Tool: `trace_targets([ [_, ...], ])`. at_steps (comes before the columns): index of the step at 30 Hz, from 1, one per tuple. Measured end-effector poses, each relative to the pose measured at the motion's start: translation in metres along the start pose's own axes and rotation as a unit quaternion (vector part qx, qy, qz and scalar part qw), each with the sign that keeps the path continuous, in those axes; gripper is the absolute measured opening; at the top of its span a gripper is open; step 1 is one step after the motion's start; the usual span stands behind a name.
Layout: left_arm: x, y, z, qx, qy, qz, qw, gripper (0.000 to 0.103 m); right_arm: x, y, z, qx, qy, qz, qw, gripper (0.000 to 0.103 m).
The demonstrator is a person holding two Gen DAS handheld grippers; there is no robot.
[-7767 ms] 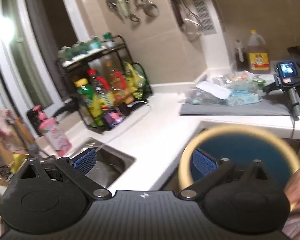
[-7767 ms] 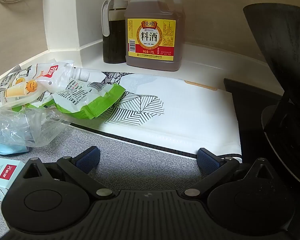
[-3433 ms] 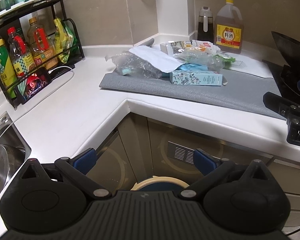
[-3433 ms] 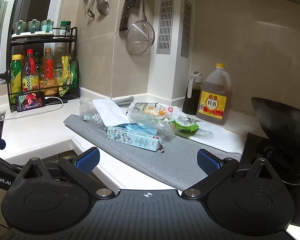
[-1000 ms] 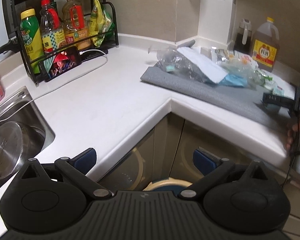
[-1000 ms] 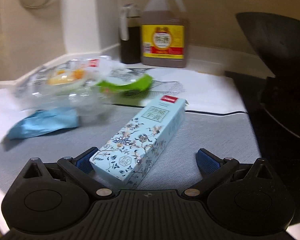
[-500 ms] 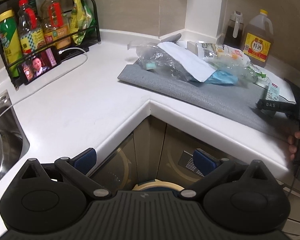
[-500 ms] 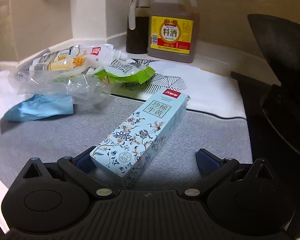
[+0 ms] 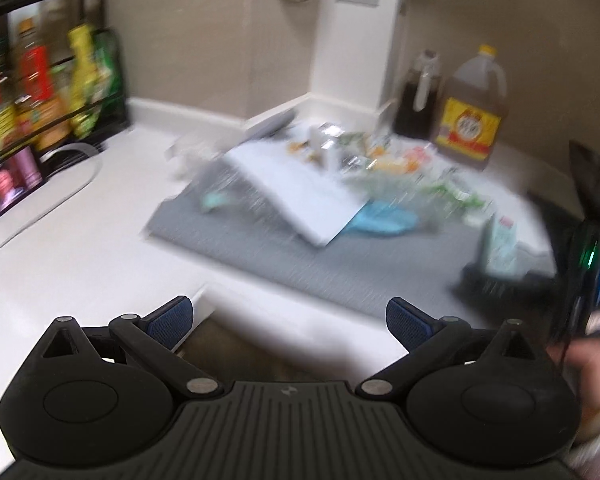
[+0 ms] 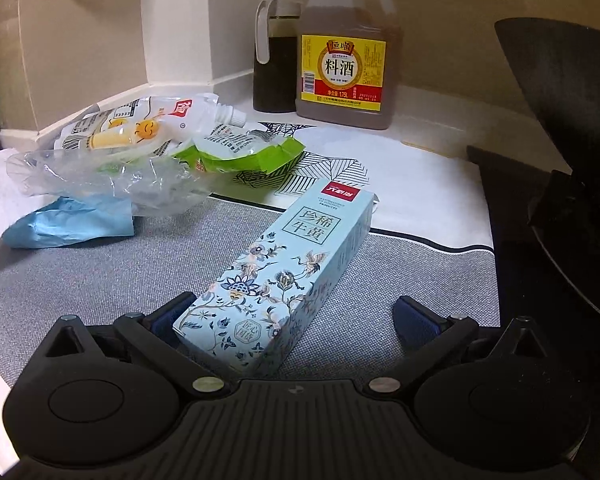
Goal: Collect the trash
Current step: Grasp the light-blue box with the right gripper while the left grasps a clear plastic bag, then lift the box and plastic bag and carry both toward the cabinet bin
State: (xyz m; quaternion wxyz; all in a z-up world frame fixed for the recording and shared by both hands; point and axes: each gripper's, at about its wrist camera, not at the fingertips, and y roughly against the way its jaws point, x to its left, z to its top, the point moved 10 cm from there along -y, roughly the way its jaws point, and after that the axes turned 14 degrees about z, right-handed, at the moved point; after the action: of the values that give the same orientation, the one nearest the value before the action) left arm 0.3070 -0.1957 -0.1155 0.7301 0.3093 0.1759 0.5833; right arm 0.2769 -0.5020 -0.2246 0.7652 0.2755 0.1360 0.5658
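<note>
White table (image 9: 72, 240) carries a grey mat (image 10: 100, 276), on which a pale blue flowered box (image 10: 284, 280) lies between the spread fingers of the right claw (image 10: 296, 316), its near end against the left finger, while the left claw (image 9: 288, 316) hangs spread and empty over the table's edge.

Pale blue floral carton (image 10: 284, 276) lying flat on the grey mat (image 10: 100, 272) toward its right edge (angled lengthwise) — clear bag (image 10: 112, 178), pouches (image 10: 140, 128) heaped near its back edge.
</note>
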Motion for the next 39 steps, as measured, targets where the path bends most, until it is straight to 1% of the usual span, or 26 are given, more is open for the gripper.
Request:
trace_targets([
  [2, -0.022, -0.009, 0.02, -0.014, -0.017, -0.013, 0.9997, 0.103, 0.0, 0.0, 0.0, 0.0, 0.0, 0.0, 1.0, 0.103],
  [4, -0.045, -0.021, 0.036, -0.031, -0.045, -0.015, 0.9984, 0.103, -0.001, 0.0, 0.0, 0.0, -0.001, -0.001, 1.0, 0.103],
  [6, -0.07, -0.035, 0.046, -0.047, -0.089, -0.012, 0.9948, 0.103, -0.001, 0.0, 0.0, 0.0, -0.001, -0.001, 1.0, 0.103],
  [7, -0.083, -0.043, 0.048, -0.051, -0.118, -0.012, 0.9917, 0.103, -0.001, 0.0, 0.0, 0.0, -0.001, -0.001, 1.0, 0.103],
  [10, -0.117, -0.069, 0.05, -0.051, -0.205, -0.003, 0.9775, 0.103, 0.0, 0.0, 0.0, 0.0, -0.001, -0.001, 1.0, 0.103],
  [13, -0.141, -0.093, 0.054, -0.067, -0.274, 0.02, 0.9593, 0.103, 0.0, 0.0, 0.001, 0.0, -0.002, -0.001, 1.0, 0.103],
  [15, -0.153, -0.107, 0.057, -0.074, -0.304, 0.031, 0.9492, 0.103, 0.0, 0.0, 0.001, 0.0, -0.002, -0.001, 1.0, 0.103],
  [16, -0.158, -0.113, 0.058, -0.074, -0.315, 0.033, 0.9455, 0.103, 0.0, 0.0, 0.001, 0.0, -0.002, -0.001, 1.0, 0.103],
  [18, -0.168, -0.122, 0.059, -0.08, -0.325, 0.032, 0.9417, 0.101, 0.0, 0.0, 0.001, 0.0, -0.001, -0.001, 1.0, 0.103],
  [19, -0.171, -0.124, 0.06, -0.083, -0.329, 0.033, 0.9401, 0.091, 0.0, 0.0, 0.001, 0.0, -0.001, -0.001, 1.0, 0.103],
  [20, -0.176, -0.126, 0.061, -0.082, -0.332, 0.03, 0.9394, 0.066, 0.0, 0.0, 0.001, 0.0, -0.001, -0.001, 1.0, 0.103],
  [21, -0.179, -0.128, 0.062, -0.074, -0.33, 0.024, 0.9406, 0.049, 0.0, 0.0, 0.001, 0.0, -0.001, -0.001, 1.0, 0.103],
  [22, -0.178, -0.128, 0.064, -0.066, -0.317, 0.02, 0.9461, 0.033, -0.001, 0.0, 0.001, 0.0, -0.001, -0.001, 1.0, 0.103],
  [23, -0.177, -0.127, 0.069, -0.065, -0.292, 0.016, 0.954, 0.029, -0.001, 0.0, 0.001, 0.0, -0.001, -0.001, 1.0, 0.103],
  [25, -0.17, -0.121, 0.077, -0.06, -0.259, 0.0, 0.9639, 0.023, -0.001, 0.001, 0.002, -0.002, -0.001, -0.002, 1.0, 0.103],
  [27, -0.163, -0.112, 0.086, -0.056, -0.234, -0.014, 0.9705, 0.022, -0.003, 0.007, 0.004, -0.015, 0.0, -0.013, 1.0, 0.078],
  [28, -0.159, -0.105, 0.091, -0.058, -0.224, -0.023, 0.9727, 0.021, -0.004, 0.012, 0.006, -0.029, -0.001, -0.012, 1.0, 0.053],
  [29, -0.155, -0.097, 0.097, -0.064, -0.215, -0.03, 0.9741, 0.021, -0.006, 0.017, 0.007, -0.043, -0.009, -0.008, 0.999, 0.042],
  [31, -0.151, -0.078, 0.11, -0.08, -0.196, -0.046, 0.9763, 0.02, -0.01, 0.027, 0.01, -0.067, -0.029, 0.01, 0.997, 0.041],
  [34, -0.147, -0.051, 0.129, -0.096, -0.167, -0.07, 0.9788, 0.02, -0.015, 0.039, 0.012, -0.093, -0.025, -0.012, 0.995, 0.041],
  [37, -0.143, -0.028, 0.146, -0.097, -0.129, -0.109, 0.9808, 0.02, -0.018, 0.051, 0.017, -0.112, -0.032, -0.013, 0.993, 0.041],
  [39, -0.141, -0.013, 0.155, -0.101, -0.108, -0.131, 0.9803, 0.02, -0.019, 0.058, 0.019, -0.12, -0.035, -0.012, 0.992, 0.041],
])
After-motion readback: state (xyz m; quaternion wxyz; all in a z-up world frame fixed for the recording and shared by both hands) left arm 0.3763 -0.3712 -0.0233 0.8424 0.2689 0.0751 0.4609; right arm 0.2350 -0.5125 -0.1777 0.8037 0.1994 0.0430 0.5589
